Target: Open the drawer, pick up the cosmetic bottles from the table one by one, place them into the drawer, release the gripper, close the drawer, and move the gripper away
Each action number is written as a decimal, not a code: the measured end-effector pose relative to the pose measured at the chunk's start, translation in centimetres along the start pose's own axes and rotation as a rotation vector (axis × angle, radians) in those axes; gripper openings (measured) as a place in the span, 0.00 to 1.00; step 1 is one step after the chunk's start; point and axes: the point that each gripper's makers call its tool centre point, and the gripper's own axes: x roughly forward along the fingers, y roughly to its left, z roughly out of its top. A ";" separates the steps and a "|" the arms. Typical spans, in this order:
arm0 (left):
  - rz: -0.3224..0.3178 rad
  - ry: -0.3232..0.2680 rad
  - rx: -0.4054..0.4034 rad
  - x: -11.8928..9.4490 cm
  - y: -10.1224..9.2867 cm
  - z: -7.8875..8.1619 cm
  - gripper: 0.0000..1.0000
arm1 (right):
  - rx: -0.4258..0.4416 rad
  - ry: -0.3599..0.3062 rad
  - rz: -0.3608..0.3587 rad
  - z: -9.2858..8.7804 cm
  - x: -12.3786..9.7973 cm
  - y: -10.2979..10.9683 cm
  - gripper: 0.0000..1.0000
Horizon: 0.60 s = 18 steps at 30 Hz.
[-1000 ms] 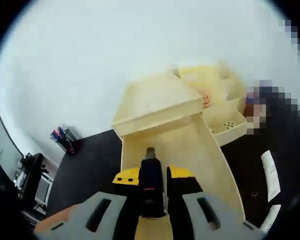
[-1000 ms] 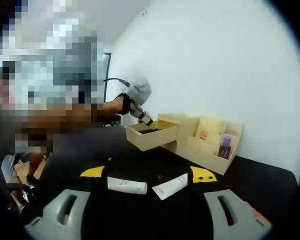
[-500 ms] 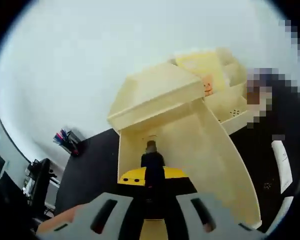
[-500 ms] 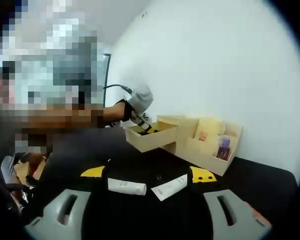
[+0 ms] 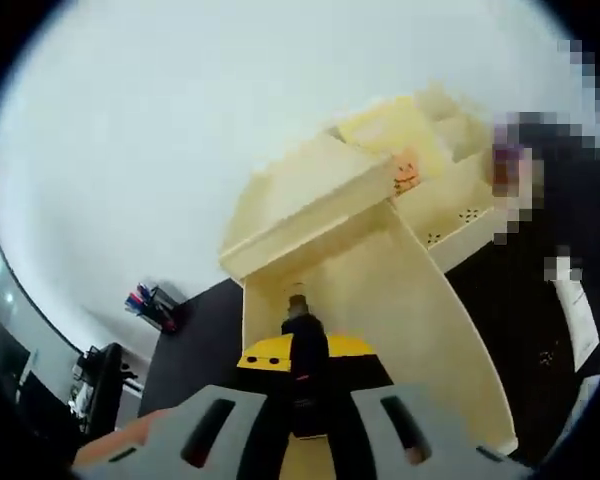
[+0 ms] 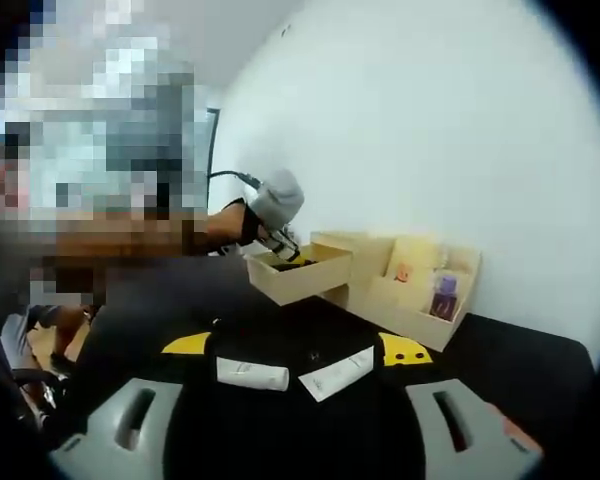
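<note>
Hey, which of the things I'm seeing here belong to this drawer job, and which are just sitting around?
Part of the job:
- open drawer
- dark bottle held in the left tool
- two white tubes on the black table

Just lying about:
- wooden organiser with a purple bottle
- pen holder

bottle (image 5: 302, 330) inside open drawer (image 5: 450, 330), two tubes (image 6: 250, 373) on table (image 6: 510, 365)

My left gripper view looked down, close, into the open drawer (image 5: 380, 300); my right gripper view faced it from well back across the table (image 6: 520, 360) (both shared that drawer (image 6: 298, 272)).
</note>
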 end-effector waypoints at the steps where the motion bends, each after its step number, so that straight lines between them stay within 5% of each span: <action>1: -0.016 -0.015 -0.009 -0.4 -0.1 0.4 0.06 | 0.001 0.002 -0.002 0.0 0.0 -0.1 0.58; 6: -0.122 -0.109 -0.072 -3.1 -1.4 2.5 0.06 | 0.001 0.018 -0.027 -0.5 0.0 -0.6 0.57; 18: -0.177 -0.249 0.050 -9.8 -3.4 4.5 0.09 | -0.003 0.045 -0.029 -1.2 0.4 -0.6 0.56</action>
